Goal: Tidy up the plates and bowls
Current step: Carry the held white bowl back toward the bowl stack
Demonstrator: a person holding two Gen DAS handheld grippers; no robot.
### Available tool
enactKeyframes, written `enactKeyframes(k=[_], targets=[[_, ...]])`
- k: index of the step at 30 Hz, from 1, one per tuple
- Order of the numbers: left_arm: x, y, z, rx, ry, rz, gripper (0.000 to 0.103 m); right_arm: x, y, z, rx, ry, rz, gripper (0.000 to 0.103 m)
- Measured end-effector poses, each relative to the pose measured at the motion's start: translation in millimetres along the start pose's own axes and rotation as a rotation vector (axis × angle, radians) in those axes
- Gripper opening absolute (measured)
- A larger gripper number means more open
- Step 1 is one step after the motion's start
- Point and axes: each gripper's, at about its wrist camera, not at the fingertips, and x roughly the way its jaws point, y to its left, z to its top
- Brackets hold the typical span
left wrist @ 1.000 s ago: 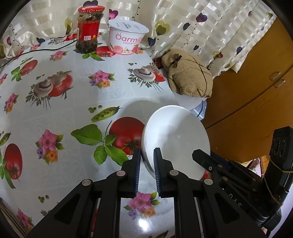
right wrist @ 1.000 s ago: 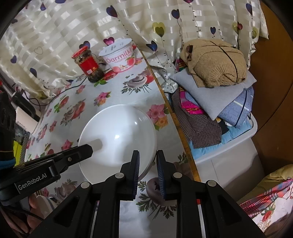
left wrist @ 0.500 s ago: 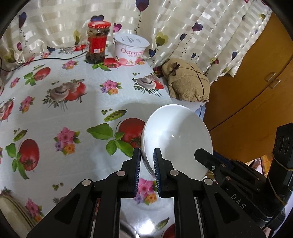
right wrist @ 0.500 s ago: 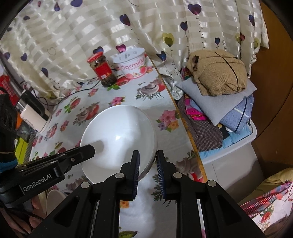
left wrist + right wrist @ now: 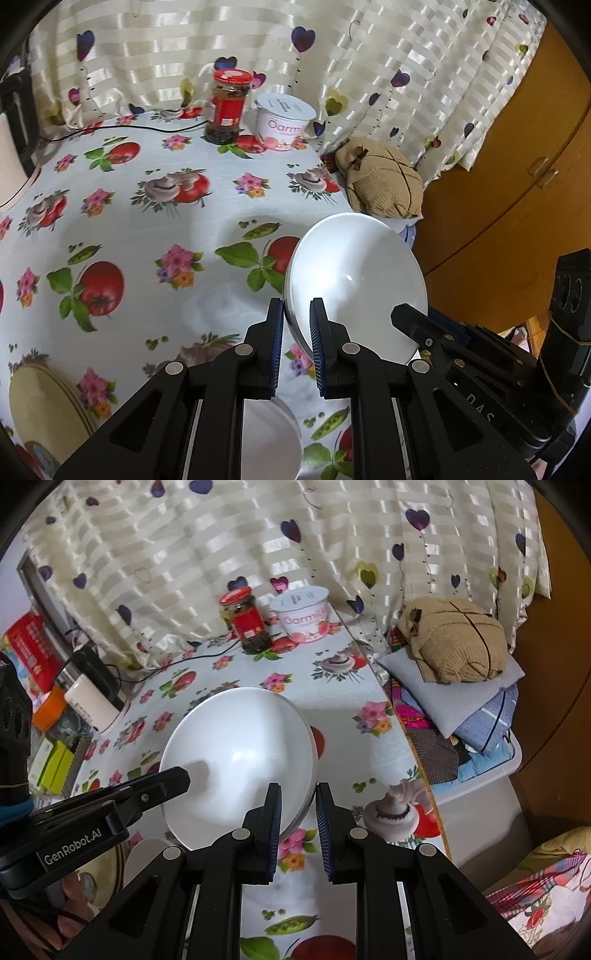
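A white bowl [image 5: 354, 280] hangs tilted above the flowered tablecloth [image 5: 147, 229], carried between both grippers. My left gripper [image 5: 297, 317] is shut on its left rim, one pad outside and one inside. My right gripper [image 5: 298, 801] is shut on the opposite rim of the same bowl [image 5: 240, 753]. In the right wrist view the left gripper's finger [image 5: 173, 777] reaches into the bowl from the left. Below the left gripper lies another white dish [image 5: 269, 435], partly hidden by the fingers. A cream plate [image 5: 40, 417] sits at the lower left.
A red-lidded jar [image 5: 227, 107] and a yogurt tub [image 5: 282, 123] stand at the table's far edge by the curtain. Past the table's right edge are a tan bundle [image 5: 454, 638] on folded clothes and a wooden cabinet [image 5: 517, 206]. Boxes and a white cylinder [image 5: 92, 705] crowd the left.
Both grippers have risen and drawn back with the bowl held between them. More of the tablecloth shows, and the white dish and cream plate have come into view below.
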Motion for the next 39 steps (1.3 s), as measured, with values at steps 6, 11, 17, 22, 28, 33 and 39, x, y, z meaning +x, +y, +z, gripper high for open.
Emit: enactKeyframes(k=[6, 11, 17, 22, 28, 33, 39], targets=[[-18.3, 6.6, -9.3, -0.013, -0.021, 0.005, 0.015, -10.4, 14.9, -6.2, -0.022, -0.006, 0.016, 0.018], [-35.0, 12.7, -15.9, -0.024, -0.038, 0.015, 0.015, -20.0, 28.1, -10.2, -0.043, -0.016, 0.028, 0.018], [-52.6, 22.0, -28.7, -0.048, -0.049, 0.023, 0.015, -31.3, 44.7, -17.2, -0.074, -0.022, 0.051, 0.018], [-63.8, 31.9, -44.2, -0.070, -0.048, 0.037, 0.015, -37.1, 57.3, -26.3, -0.095, -0.020, 0.066, 0.018], [-72.4, 46.2, -64.1, -0.096, -0.037, 0.061, 0.015, -37.0, 71.9, -42.3, -0.115, 0.006, 0.093, 0.018], [-76.6, 57.5, -77.8, -0.120, -0.026, 0.087, 0.015, -32.7, 84.8, -56.7, -0.139, 0.035, 0.108, 0.018], [-74.2, 65.6, -88.8, -0.138, 0.000, 0.095, 0.015, -25.4, 92.1, -69.4, -0.148, 0.073, 0.125, 0.018]])
